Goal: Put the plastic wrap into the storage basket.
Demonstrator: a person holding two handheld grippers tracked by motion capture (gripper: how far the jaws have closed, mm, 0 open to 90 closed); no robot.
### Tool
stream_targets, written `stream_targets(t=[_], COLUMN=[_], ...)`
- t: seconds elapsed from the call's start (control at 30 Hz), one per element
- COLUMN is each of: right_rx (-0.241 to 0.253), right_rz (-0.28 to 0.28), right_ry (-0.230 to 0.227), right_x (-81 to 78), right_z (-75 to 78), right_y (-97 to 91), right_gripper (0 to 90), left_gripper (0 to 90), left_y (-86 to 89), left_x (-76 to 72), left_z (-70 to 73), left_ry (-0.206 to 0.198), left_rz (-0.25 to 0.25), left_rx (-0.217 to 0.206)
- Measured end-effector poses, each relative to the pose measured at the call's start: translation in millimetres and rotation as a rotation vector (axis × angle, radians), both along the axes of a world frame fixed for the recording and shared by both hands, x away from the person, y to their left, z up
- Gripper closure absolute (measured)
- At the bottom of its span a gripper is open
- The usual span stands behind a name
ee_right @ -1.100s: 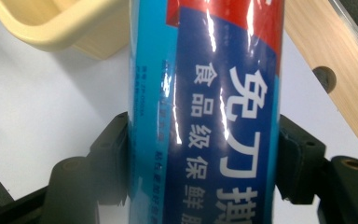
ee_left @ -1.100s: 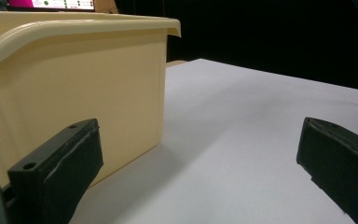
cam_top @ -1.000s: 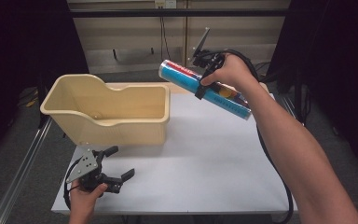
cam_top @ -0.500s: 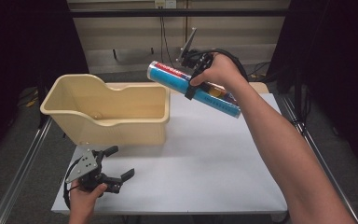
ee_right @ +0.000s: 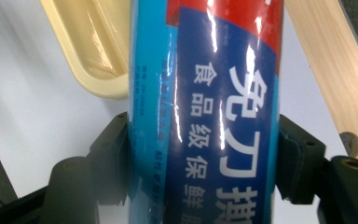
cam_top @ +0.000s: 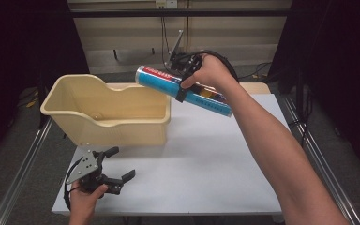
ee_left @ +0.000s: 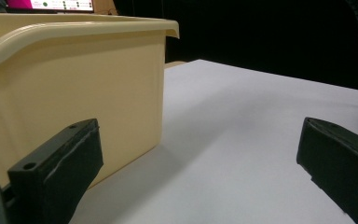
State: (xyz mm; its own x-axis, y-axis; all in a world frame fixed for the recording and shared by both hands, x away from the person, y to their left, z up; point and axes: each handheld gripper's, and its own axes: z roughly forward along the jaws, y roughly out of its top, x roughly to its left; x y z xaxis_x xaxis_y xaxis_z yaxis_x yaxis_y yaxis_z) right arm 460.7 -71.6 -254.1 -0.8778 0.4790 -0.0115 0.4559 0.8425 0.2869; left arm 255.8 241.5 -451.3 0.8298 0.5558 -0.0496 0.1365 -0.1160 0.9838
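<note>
Having slid left since a second ago, my right gripper [cam_top: 183,89] is carrying the clamped tube [cam_top: 161,80] toward the bin [cam_top: 93,126], needing to clear its rim next, while my left gripper [cam_top: 115,168] is idling wide open.

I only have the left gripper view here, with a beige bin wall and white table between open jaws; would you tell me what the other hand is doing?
Observer: The right gripper holds a blue tube above the table, clamped across its middle.
Operator: Thank you. How does the tube lie?
Observer: Tilted, its upper end over the bin's right rim.
Operator: And the bin's contents?
Observer: The part of its floor that the high view shows is bare.
</note>
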Motion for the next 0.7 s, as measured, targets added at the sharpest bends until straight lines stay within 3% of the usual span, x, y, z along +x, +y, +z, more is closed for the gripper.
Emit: stream_targets(t=[0.7], right_rx=[-0.010], right_rz=[0.093], right_ry=[0.003], right_x=[1.8], right_z=[-4.9], right_y=[29.7], right_gripper=[32.5], left_gripper=[0.0], left_y=[-1.6], left_x=[-1.2], left_z=[-0.9], left_ry=[0.002], left_rz=[-0.005], left_rx=[0.005])
